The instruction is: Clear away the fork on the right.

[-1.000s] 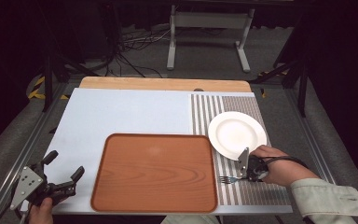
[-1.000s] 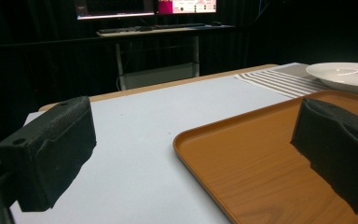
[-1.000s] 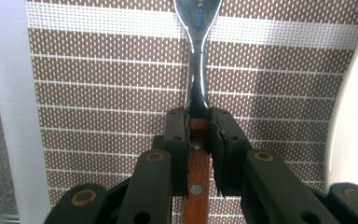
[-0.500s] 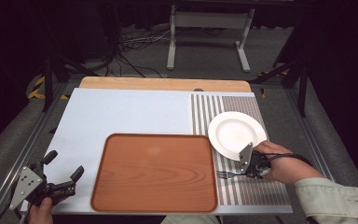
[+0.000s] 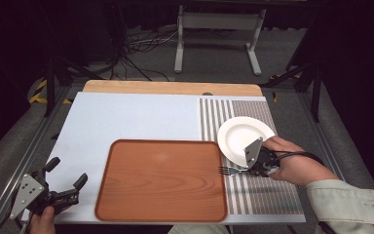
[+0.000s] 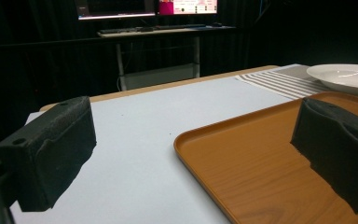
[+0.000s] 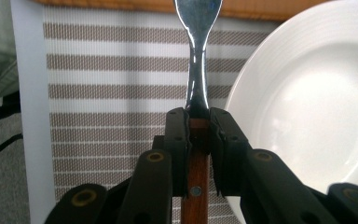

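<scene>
While the right gripper pinches the shiny metal fork with a brown wooden handle over the striped woven mat, just beside the round white plate, keep it level. It is probably going to the smooth wooden tray. The left gripper hangs wide apart, holding nothing.

1. From above, the table is evenly and brightly lit while the room around it is nearly black.
2. A soft glare spot sits on the tray.
3. In the left gripper view, both jaws are close, dark and slightly soft.
4. In the right gripper view, a bright streak gleams on the plate beside the jaws, and the fork beyond them shines.
</scene>
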Demonstrator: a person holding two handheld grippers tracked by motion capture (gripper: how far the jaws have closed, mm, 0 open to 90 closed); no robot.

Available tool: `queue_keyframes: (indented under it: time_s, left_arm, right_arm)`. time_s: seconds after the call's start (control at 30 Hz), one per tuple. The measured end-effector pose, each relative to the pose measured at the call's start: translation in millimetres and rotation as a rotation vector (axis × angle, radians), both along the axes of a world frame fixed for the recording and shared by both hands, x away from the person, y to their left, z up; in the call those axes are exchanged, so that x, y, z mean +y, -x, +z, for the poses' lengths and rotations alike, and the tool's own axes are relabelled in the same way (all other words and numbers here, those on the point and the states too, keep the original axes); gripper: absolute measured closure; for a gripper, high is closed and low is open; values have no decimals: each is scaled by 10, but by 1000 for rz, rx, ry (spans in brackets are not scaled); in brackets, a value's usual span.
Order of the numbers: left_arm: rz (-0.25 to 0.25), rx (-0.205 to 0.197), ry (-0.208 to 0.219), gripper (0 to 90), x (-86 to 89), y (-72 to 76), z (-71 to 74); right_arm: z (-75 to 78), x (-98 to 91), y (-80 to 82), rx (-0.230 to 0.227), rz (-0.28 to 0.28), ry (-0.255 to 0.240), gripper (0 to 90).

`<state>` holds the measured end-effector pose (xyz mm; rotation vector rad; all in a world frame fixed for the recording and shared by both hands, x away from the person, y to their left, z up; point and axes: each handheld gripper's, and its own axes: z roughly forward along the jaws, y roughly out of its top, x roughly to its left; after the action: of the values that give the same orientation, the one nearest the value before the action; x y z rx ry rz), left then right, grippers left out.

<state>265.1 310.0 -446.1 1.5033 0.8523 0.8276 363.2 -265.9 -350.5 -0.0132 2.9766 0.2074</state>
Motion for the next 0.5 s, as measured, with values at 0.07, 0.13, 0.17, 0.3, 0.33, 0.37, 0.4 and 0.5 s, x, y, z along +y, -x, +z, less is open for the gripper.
queue_keyframes:
  time_s: [0.07,0.13,0.17,0.3,0.33,0.37,0.4,0.5]
  left_arm:
    - [-1,0,0,6,-1,0,0]
    - [0,0,0,6,1,1,0]
    - [0,0,1,6,2,0,0]
    - [0,-1,2,6,3,2,1]
    - [0,-1,1,6,3,2,1]
    - [0,-1,1,6,2,2,1]
    - [0,-1,1,6,3,1,1]
    - [0,-1,0,6,3,1,1]
  right_arm:
    - [36,42,-5,-6,0,-15,787]
    - [75,86,-8,-17,-12,-40,787]
    - [98,114,-16,-21,-20,-60,787]
    - [152,197,-35,-30,-64,-108,788]
    - [160,218,-36,-29,-78,-117,788]
    - [162,238,-40,-32,-89,-133,788]
    - [171,262,-36,-30,-116,-145,788]
    - [183,304,-43,-28,-160,-180,788]
